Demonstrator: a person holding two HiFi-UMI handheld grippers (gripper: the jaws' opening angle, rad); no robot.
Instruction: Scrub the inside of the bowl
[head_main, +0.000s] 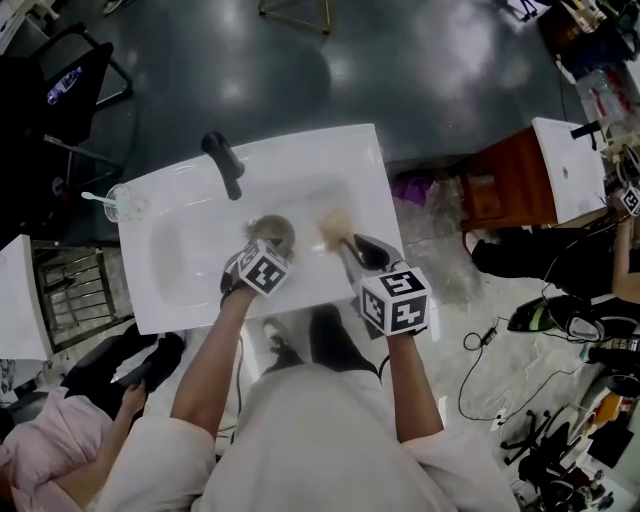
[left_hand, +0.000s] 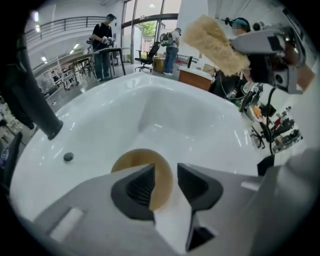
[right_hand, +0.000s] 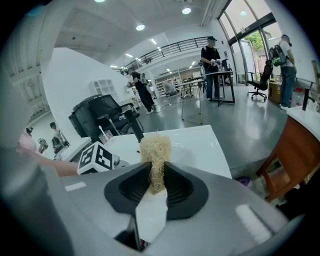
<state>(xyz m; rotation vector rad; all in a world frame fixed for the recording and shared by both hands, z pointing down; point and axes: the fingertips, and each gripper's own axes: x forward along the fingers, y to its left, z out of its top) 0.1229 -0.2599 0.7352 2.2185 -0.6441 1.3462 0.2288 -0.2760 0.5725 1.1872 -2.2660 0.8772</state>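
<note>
White sink (head_main: 300, 150) centre frame, black faucet (head_main: 224, 163) at far rim. Brown bowl (head_main: 278, 230) in basin, partly hidden under left gripper (head_main: 262, 252). Right gripper (head_main: 345, 243) just beside it, tan fibrous scrubber (head_main: 334, 226) at tip, seemingly clamped. Scrubber right of bowl, apart from it. Clear cup (head_main: 124, 204) on sink's left corner. Brown cabinet (head_main: 510, 180) at right, cables (head_main: 480, 350) on floor.

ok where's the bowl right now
In the head view the bowl sits in the white sink, just ahead of the left gripper, with the scrubber to its right and the faucet beyond it.
</note>
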